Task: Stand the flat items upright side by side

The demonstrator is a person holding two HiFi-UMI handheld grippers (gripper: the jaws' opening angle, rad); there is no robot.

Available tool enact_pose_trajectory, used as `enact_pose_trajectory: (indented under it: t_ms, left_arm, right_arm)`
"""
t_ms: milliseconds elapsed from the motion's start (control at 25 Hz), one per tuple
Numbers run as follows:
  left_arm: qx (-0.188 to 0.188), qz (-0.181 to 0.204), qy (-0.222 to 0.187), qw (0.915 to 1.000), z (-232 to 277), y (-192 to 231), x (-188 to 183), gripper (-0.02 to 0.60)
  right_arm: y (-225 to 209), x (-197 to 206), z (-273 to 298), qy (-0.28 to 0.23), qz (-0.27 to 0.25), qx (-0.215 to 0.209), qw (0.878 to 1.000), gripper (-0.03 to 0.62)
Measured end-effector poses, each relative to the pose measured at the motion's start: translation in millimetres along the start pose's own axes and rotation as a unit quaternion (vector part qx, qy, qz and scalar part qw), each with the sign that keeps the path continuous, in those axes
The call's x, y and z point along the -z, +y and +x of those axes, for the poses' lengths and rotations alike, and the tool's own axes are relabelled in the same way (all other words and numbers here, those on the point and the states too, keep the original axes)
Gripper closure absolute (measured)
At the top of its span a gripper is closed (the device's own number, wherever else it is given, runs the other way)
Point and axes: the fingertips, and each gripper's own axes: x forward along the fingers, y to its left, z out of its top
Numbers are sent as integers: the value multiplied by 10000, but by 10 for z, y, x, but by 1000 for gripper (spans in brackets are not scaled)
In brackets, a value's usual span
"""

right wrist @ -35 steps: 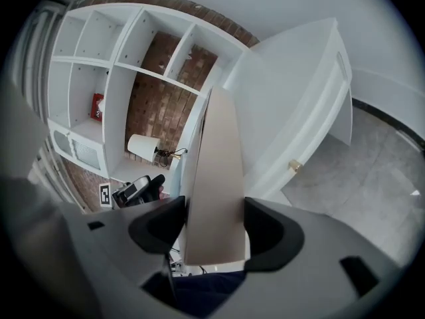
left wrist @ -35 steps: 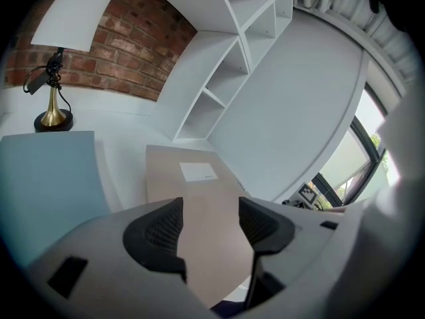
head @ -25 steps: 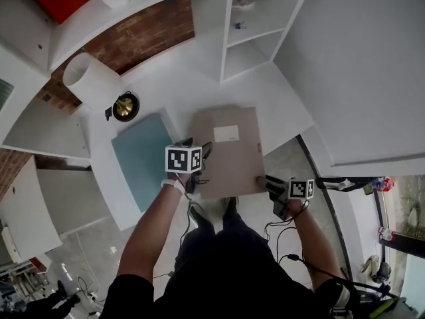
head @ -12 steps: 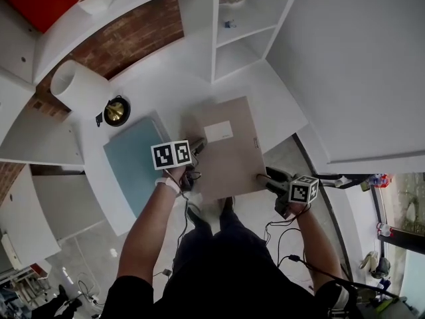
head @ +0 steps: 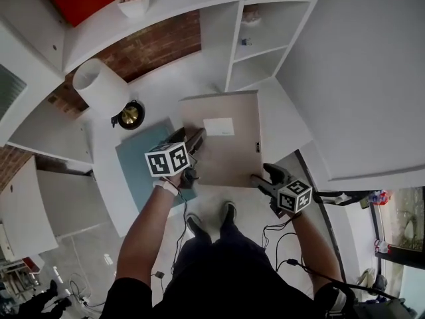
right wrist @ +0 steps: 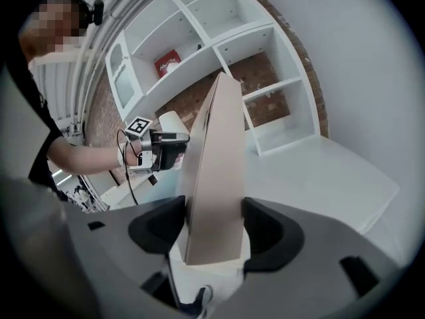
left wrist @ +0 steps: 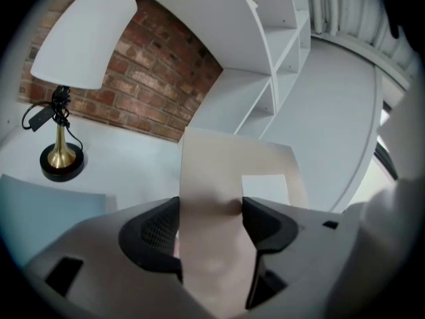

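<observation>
Gripping on box file (head: 226, 145): both grippers clamped on it, one at each near corner.
L gripper (head: 192, 138): pads pressed on both sides of the near-left edge; in the left gripper view (left wrist: 211, 221) the tan board fills the gap between the jaws.
R gripper (head: 260, 177): jaws fairly wide but closed across the box thickness at the near-right corner; right gripper view (right wrist: 212, 234) shows the box (right wrist: 216, 171) seen edge-on between the pads.
Box place: at the tabletop (head: 282, 121) near edge, mid-width, tilted, near end raised; can't tell if the far end touches.
Teal folder (head: 136, 161): flat at the tabletop's left side, near edge, just beside the box, untouched.
Lamp (head: 129, 115): far-left corner area, behind the teal folder.
Shelf unit (head: 265, 38): along the far edge.
Handling, est.: stiff board, prob. light, no sag visible; smooth faces, so likely slippery under the pads.
Hold, est.: across the thickness near corners, as now; broad panel prob. swings w/ one grip only.
Care: pinch not too hard, hollow box could dent.
</observation>
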Motion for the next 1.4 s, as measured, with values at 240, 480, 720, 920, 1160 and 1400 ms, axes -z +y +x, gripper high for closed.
enact_pose_trajectory:
  t_ms: [240, 480, 720, 920, 1160, 1400]
  left_arm:
    - [380, 862, -585, 9938, -180, -180, -188, 295]
    - [499, 1585, -714, 9835, -313, -366, -89, 295]
    - [418, 2380, -872, 9664, -429, -518, -38, 295]
    - [407, 2750, -707, 9580, -666, -512, 166, 295]
    - [387, 2837, -776, 9550, -890, -602, 332, 295]
    - [203, 3145, -879, 9450, -869, -577, 351, 295]
  right_arm:
    - [26, 102, 246, 295, -1317, 703, 9883, 333]
    - [-3, 352, 434, 677, -1714, 1095, 9767, 339]
    - [-12, 375, 455, 625, -2079, 1503, 9645, 339]
    - [-11, 498, 372, 691, -2430, 1594, 9544, 336]
    - [69, 547, 290, 743, -2555, 1611, 9504, 339]
    - [-29, 467, 359, 754, -3045, 2339, 9203, 342]
